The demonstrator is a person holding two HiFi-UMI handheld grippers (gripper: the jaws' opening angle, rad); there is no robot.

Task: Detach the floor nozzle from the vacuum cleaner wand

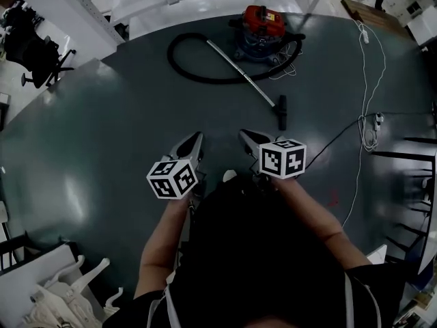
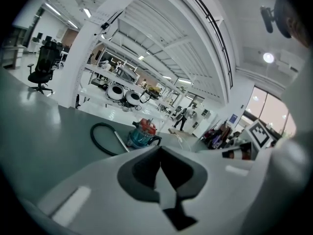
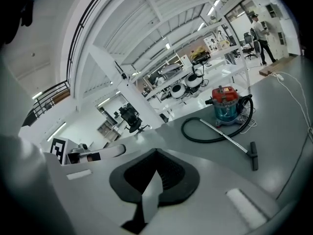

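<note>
The head view looks steeply down from above the person, with the red vacuum canister (image 1: pixel 263 24) far ahead near its top edge. Both gripper views look low across the floor (image 1: pixel 102 135) toward that canister, well short of it. All three share the canister and its hose (image 1: pixel 179 63).

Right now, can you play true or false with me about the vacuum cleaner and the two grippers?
1. The black T-shaped floor nozzle is joined to the thin silver wand. True.
2. The left gripper grips that nozzle. False: it is shut on nothing, well short of it.
3. The round vacuum cleaner has a yellow lid. False: it is red.
4. The black hose lies in a loop on the grey floor. True.
</note>
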